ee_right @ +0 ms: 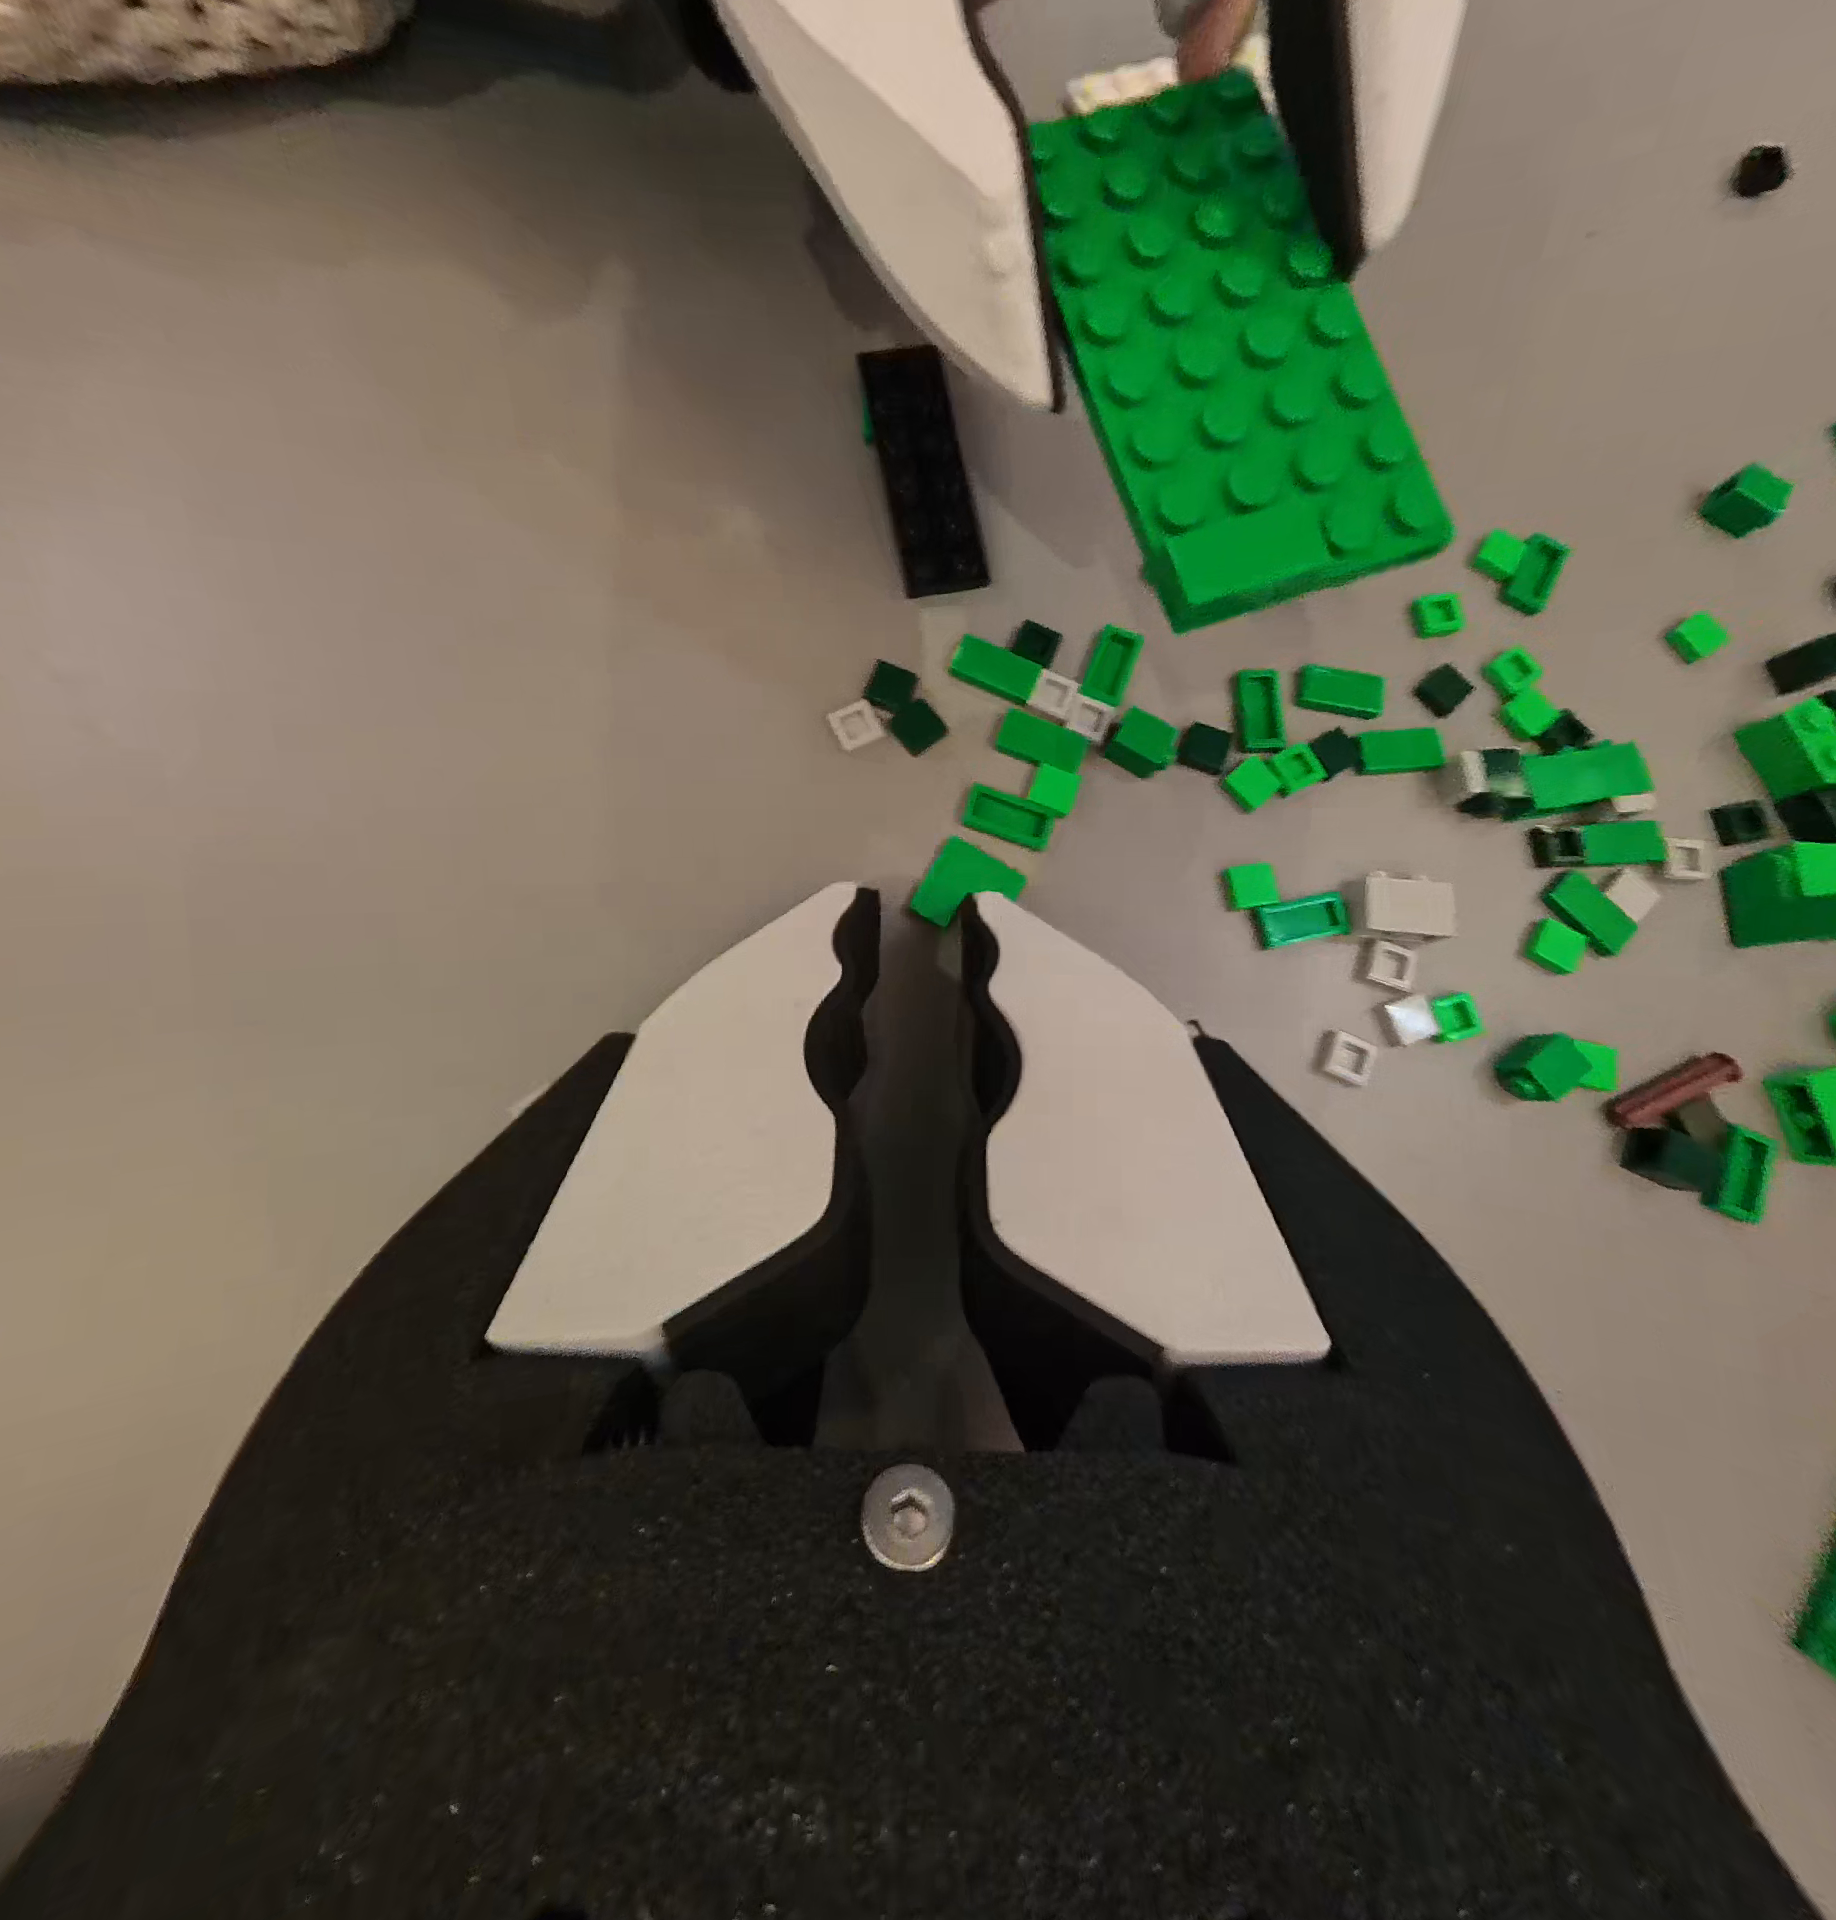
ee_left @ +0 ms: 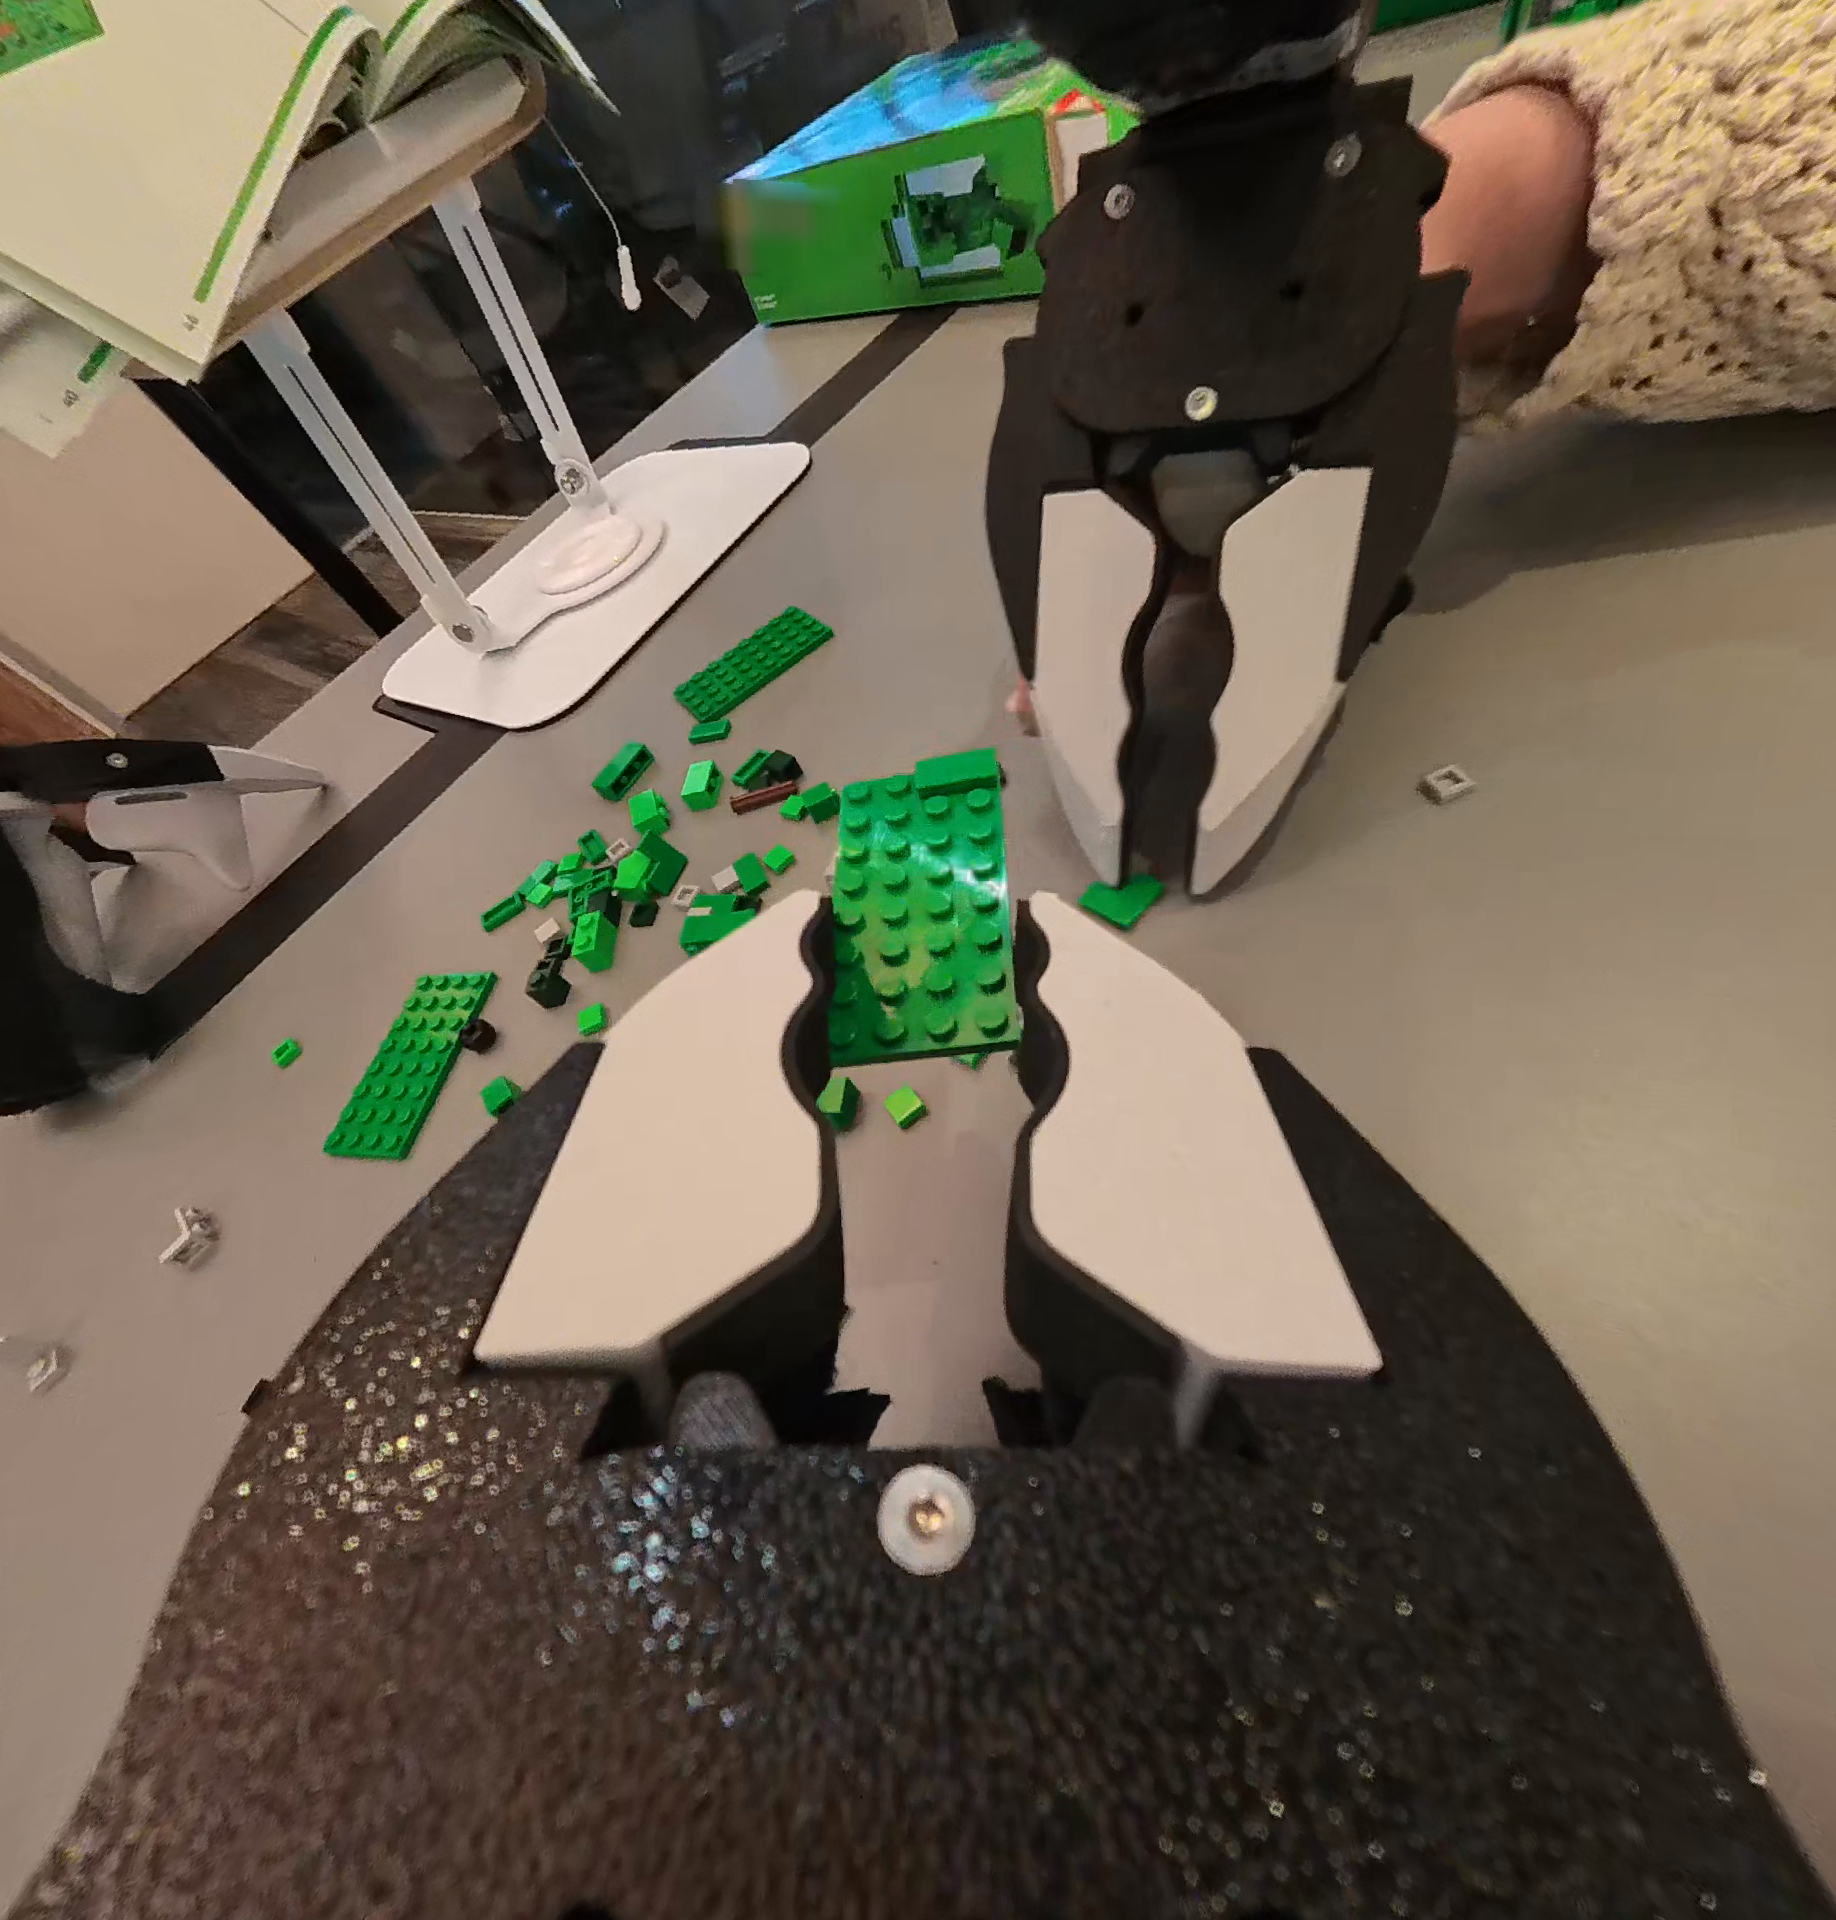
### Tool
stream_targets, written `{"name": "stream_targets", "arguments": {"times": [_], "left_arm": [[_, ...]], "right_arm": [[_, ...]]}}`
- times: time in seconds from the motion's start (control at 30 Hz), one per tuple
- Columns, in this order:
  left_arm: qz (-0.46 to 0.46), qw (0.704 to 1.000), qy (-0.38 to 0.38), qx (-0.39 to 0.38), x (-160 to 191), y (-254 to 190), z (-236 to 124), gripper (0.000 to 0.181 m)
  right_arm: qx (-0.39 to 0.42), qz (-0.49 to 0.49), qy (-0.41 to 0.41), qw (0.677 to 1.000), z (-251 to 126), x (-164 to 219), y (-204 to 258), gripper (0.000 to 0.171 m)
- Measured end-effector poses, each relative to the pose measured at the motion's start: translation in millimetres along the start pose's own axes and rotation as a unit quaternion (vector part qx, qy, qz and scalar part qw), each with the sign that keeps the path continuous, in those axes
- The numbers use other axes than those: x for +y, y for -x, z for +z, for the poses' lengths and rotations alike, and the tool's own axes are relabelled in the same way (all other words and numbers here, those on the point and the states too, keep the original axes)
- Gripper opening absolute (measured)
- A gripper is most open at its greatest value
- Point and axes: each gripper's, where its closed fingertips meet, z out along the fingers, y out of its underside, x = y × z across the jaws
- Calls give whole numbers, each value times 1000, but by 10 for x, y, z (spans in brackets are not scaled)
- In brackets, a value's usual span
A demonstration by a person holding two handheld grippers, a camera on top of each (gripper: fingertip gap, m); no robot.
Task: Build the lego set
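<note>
My left gripper [ee_left: 924,914] is shut on a large green studded plate [ee_left: 919,831], its fingers pressing the plate's long sides. A smooth green tile sits on the plate's far end. In the right wrist view the plate [ee_right: 1236,395] is tilted, with the left gripper [ee_right: 1194,332] around its upper end. My right gripper [ee_right: 919,904] points down at the table with a narrow gap between its fingers. A small flat green piece [ee_right: 955,883] lies at its tips, partly under one finger. The right gripper [ee_left: 1163,883] and the piece [ee_left: 1122,899] stand just right of the plate.
Loose green, dark green and grey bricks [ee_left: 623,883] lie left of the plate. Two more green plates [ee_left: 753,665] [ee_left: 410,1065] and a black plate [ee_right: 919,468] lie nearby. A white stand [ee_left: 602,582] holds an open booklet [ee_left: 166,156]. A green box [ee_left: 893,229] sits behind. The grippers' ends are close to 9 cm from one another.
</note>
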Motion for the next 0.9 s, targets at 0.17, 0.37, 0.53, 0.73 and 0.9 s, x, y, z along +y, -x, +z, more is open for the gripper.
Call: {"name": "stream_targets", "arguments": {"times": [0.17, 0.37, 0.53, 0.73, 0.9], "left_arm": [[5, 1000, 8, -4, 26, -6, 32, 32], [3, 1000, 12, -5, 52, -4, 51, 32], [6, 1000, 18, -6, 74, -8, 70, 31], [3, 1000, 18, -6, 83, -5, 67, 31], [7, 1000, 8, 1, 35, -24, 45, 29]], "right_arm": [[-95, 18, -5, 995, -60, -29, 340, 13], [-13, 22, -47, 999, -79, -85, 65, 18], [-33, 27, -17, 999, 28, -73, 166, 19], [-85, 3, -28, 996, 11, -180, 382, 19], [-84, -1, -29, 996, -26, -83, 328, 19]]}}
